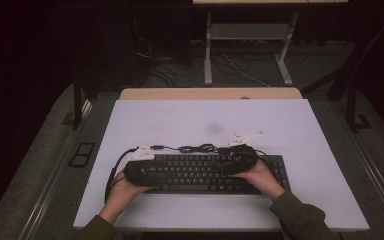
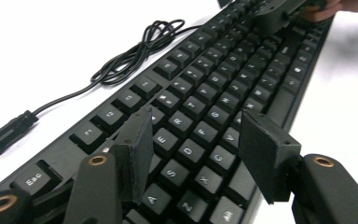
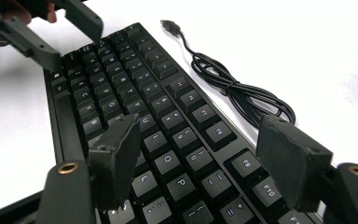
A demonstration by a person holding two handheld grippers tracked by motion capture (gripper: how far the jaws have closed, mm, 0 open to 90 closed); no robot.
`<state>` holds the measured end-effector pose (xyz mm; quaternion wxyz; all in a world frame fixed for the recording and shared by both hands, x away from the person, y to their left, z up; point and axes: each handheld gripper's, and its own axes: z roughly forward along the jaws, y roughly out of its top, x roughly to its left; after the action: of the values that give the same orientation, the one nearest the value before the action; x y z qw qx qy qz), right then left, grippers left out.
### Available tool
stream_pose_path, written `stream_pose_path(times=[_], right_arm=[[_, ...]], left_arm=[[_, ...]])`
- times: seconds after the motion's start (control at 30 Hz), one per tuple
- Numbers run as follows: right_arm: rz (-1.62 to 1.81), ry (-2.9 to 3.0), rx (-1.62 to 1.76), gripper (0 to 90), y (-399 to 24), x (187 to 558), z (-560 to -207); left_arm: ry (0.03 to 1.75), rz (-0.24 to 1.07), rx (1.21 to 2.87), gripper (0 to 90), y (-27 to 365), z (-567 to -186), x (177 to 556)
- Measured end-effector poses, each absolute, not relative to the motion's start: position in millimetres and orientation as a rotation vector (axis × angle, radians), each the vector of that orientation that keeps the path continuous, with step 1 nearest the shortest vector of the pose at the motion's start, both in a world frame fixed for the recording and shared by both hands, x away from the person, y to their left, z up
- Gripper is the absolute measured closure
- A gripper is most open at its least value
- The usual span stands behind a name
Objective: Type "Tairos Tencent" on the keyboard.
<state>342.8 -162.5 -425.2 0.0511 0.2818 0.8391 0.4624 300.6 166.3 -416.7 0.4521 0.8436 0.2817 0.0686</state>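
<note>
Left gripper spread over keyboard left end, pinching nothing; right gripper spread over right end. Keyboard flat, near table front edge. Risk: pads snag keys, pop caps; cable behind catches, drags.

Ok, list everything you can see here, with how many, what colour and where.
keyboard: one, black, near middle of the table, long side facing the person.
cable: one, black, bundled loosely behind the keyboard, plug lying toward the left.
table: one, white top with a wooden far edge.
desk frame: one, pale grey, on the floor beyond the table.
left gripper: one, black, open above the keyboard's left keys.
right gripper: one, black, open above the keyboard's right keys.
</note>
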Motion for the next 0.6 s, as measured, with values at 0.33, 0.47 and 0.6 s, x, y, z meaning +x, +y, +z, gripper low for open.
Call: stream_pose_path(times=[0.33,0.47,0.6], right_arm=[[1.409,2.554,0.856,29.8,-162,343,-425],[1.409,2.552,0.858,29.8,-163,343,-425],[1.408,2.550,0.856,29.8,-163,343,-425]], left_arm=[[0.668,0.123,2.083,47.6,163,-418,289],[0.648,0.099,2.087,57.6,162,-420,287],[0.626,0.087,2.105,70.5,159,-421,286]])
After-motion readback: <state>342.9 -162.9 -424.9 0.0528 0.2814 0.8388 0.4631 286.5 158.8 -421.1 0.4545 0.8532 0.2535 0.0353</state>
